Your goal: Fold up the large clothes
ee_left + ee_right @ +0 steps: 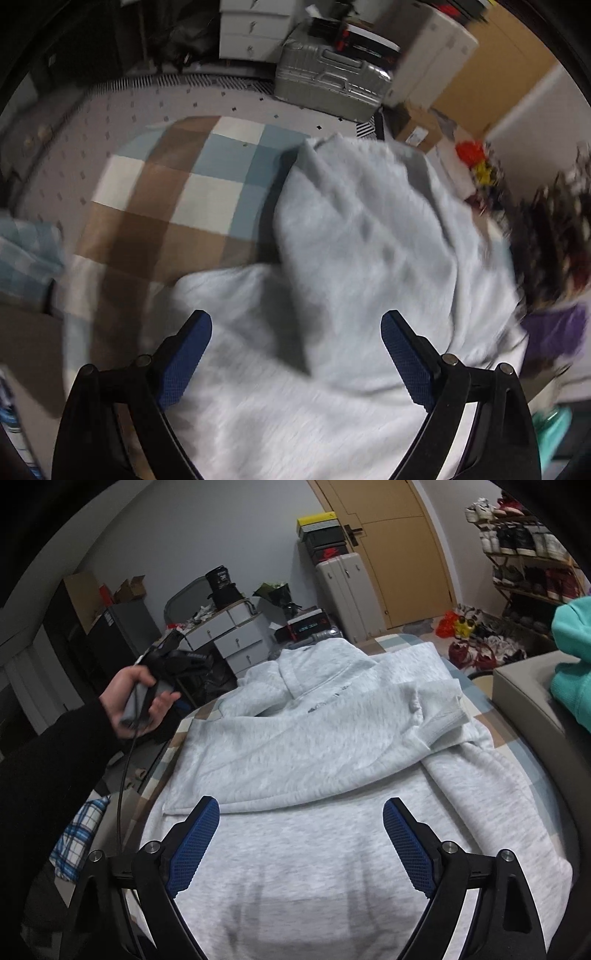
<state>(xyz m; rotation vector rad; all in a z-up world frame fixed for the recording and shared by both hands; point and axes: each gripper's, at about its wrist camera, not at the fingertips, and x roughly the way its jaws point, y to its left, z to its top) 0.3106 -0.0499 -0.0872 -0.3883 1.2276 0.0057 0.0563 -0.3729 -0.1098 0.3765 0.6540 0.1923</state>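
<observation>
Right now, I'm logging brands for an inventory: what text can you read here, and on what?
No text reads clearly.
Grey hoodie: dark chest print, partly folded under, unreadable.
Black shoebox: red logo, no legible words.
Dark box behind the hoodie: blue lettering, too small.
Black tub: white lettering, blurred.

A light grey hoodie [332,746] is lying spread on the bed over a checked cover [192,192], its hood [314,661] pointing toward the far end. One sleeve [424,709] is lying folded across the chest, and the hem is sitting nearest the camera.
</observation>
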